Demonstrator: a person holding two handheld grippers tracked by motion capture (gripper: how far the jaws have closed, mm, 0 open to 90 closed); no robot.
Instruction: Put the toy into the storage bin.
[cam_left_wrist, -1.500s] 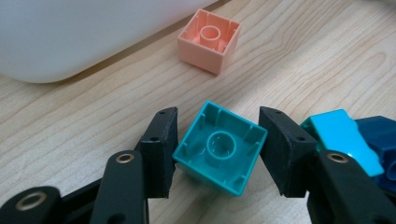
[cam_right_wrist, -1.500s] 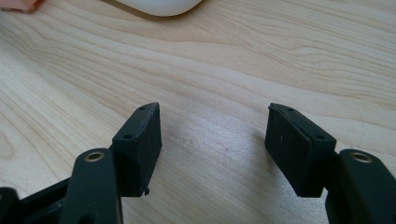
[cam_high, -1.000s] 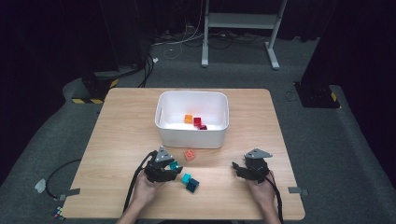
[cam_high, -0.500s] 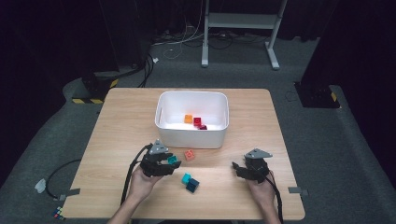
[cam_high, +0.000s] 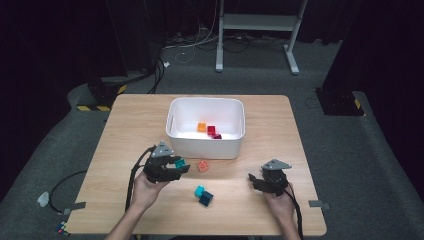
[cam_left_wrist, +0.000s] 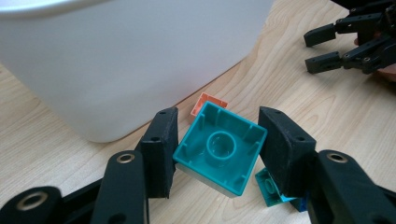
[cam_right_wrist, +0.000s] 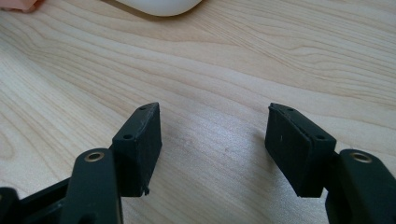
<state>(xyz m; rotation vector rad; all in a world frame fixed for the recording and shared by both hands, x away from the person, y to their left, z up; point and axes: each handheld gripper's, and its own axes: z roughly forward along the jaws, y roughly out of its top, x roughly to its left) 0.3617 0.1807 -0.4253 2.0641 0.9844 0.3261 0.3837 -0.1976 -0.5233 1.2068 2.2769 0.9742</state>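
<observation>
The left gripper (cam_left_wrist: 218, 149) holds a teal block (cam_left_wrist: 220, 153) between its two black jaws. The jaws press on two sides of the block, and the block's hollow underside, with a round tube in the middle, faces the camera in the left gripper view. The block is up off the table (cam_high: 280, 125), not lying on it. In the high view the left gripper (cam_high: 176, 167) sits in the person's left hand (cam_high: 145, 187), with the teal block (cam_high: 180, 163) at its tip, just in front of the white bin (cam_high: 206, 125). Right behind the held block, near the bin wall (cam_left_wrist: 116, 60), lies an orange block (cam_left_wrist: 205, 105) flat on the table. Under the left gripper's right jaw sits another teal block (cam_left_wrist: 268, 189) joined to a blue one; in the high view this pair (cam_high: 203, 195) lies between the two grippers. The right gripper (cam_right_wrist: 212, 149) has its jaws wide apart with nothing between them, only bare wood below. In the high view the right gripper (cam_high: 256, 181) rests low near the table, well apart from the left one. Inside the bin lie an orange piece (cam_high: 201, 127) and red pieces (cam_high: 213, 132). No letters or words can be read on anything.
</observation>
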